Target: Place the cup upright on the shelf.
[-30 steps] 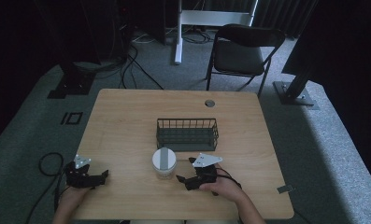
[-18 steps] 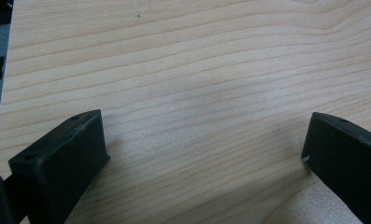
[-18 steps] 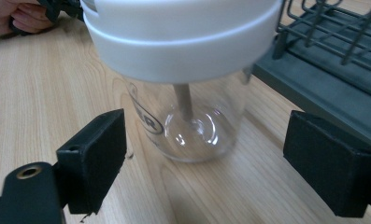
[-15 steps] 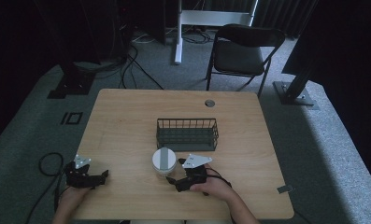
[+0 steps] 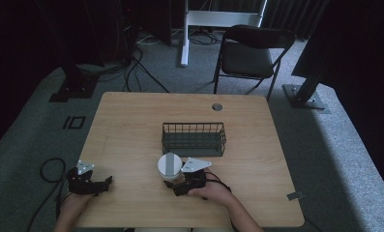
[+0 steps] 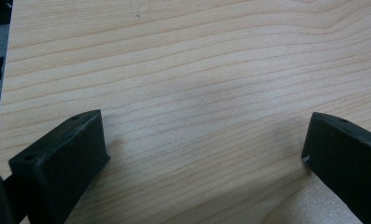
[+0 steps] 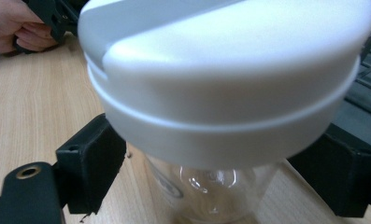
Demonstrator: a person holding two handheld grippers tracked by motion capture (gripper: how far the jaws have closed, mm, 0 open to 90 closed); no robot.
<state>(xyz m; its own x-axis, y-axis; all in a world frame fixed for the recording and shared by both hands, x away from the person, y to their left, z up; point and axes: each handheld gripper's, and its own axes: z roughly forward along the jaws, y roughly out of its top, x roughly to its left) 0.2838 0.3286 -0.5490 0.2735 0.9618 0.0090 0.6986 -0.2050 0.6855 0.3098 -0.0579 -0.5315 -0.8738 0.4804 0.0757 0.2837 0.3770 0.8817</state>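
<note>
A clear plastic cup with a white lid (image 5: 169, 165) stands upright on the wooden table (image 5: 131, 130), just in front of a dark wire basket (image 5: 193, 139). My right gripper (image 5: 174, 183) is open, low at the cup's near side. In the right gripper view the cup (image 7: 220, 84) stands between the two jaws, with a gap on each side of its clear body; the right gripper (image 7: 223, 140) holds nothing. My left gripper (image 5: 105, 182) rests open near the table's front left; in its own view the left gripper (image 6: 204, 126) has bare wood between its jaws.
The basket looks empty and sits mid-table. A round cable port (image 5: 217, 107) lies at the table's far edge. Behind the table stands a folding chair (image 5: 250, 53). The other hand (image 7: 15, 28) shows beyond the cup in the right gripper view.
My right gripper has slid left towards the cup and now has it between its jaws. The left gripper and the cup have stayed put.
</note>
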